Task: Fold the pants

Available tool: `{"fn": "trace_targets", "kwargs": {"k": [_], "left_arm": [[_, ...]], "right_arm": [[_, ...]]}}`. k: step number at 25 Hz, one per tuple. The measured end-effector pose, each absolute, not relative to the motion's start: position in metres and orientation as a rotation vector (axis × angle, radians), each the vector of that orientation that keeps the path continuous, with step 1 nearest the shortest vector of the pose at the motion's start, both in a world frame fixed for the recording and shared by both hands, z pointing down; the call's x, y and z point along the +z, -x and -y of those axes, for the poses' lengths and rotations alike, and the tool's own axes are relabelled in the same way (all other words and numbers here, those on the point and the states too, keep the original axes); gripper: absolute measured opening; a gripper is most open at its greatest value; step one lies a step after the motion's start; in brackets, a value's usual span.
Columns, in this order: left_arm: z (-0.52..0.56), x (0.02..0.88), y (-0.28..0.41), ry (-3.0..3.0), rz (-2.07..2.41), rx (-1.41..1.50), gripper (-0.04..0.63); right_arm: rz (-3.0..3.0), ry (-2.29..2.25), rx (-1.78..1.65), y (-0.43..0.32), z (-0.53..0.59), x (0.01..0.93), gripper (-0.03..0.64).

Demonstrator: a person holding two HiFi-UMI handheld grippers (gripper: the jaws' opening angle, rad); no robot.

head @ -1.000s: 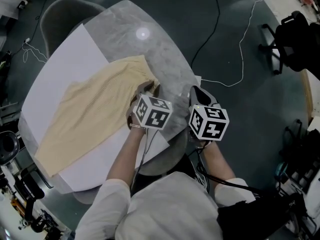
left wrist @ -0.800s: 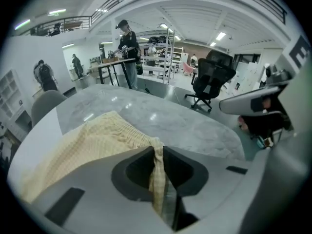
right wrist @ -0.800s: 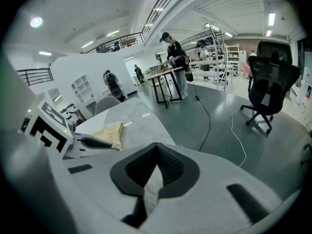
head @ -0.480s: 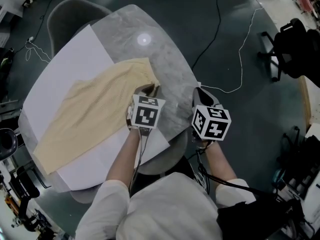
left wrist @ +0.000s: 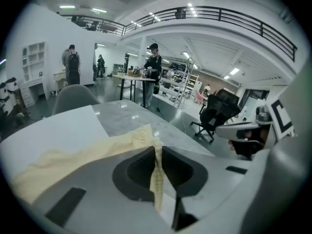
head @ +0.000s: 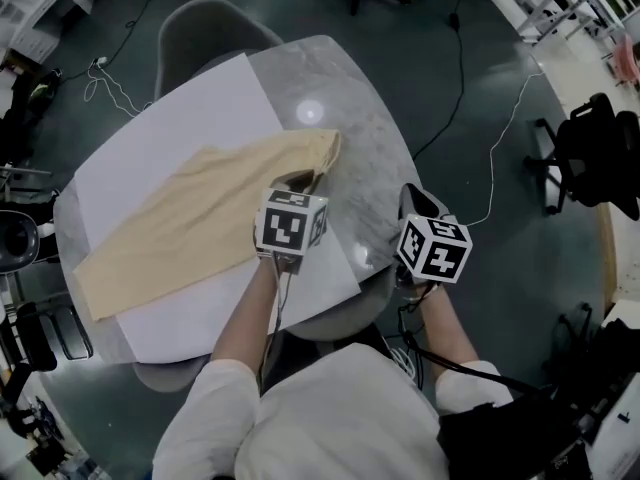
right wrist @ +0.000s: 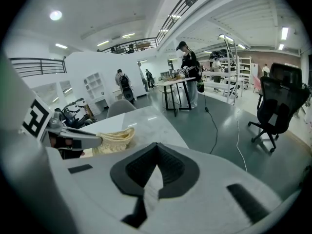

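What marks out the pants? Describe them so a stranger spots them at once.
On the marble table lies a white sheet. Across it stretch the pants, a long pale yellow cloth. They are the only cloth there, one end pinched in the left hand-held gripper, whose jaws have just been closing.

The left gripper (left wrist: 157,154) has just been closing its jaws and now pinches one end of the pants (head: 190,218). It is lifted clear of the table (head: 365,133), and the pinched cloth comes up with it, bunched into a narrow fold.
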State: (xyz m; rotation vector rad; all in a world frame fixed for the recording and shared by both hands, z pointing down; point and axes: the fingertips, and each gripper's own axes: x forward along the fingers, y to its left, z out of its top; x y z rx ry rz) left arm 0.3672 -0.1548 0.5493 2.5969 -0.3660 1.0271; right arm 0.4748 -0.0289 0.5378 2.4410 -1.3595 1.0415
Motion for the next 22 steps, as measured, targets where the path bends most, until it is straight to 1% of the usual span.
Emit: {"fn": "trace_targets", "kwargs": {"k": [5, 15, 22], "left_arm": [[0.185, 0.507, -0.316, -2.616, 0.5, 0.937, 0.043], [0.246, 0.446, -0.18, -2.56, 0.766, 0.776, 0.043], [0.287, 0.421, -0.055, -2.497, 0.965, 0.688, 0.043]], "right_arm": [[1.471, -2.375, 0.97, -0.434, 0.062, 0.505, -0.008], [1.675, -2.235, 0.846, -0.329, 0.135, 0.449, -0.008], [1.765, -2.135, 0.752, -0.24, 0.185, 0.426, -0.008]]}}
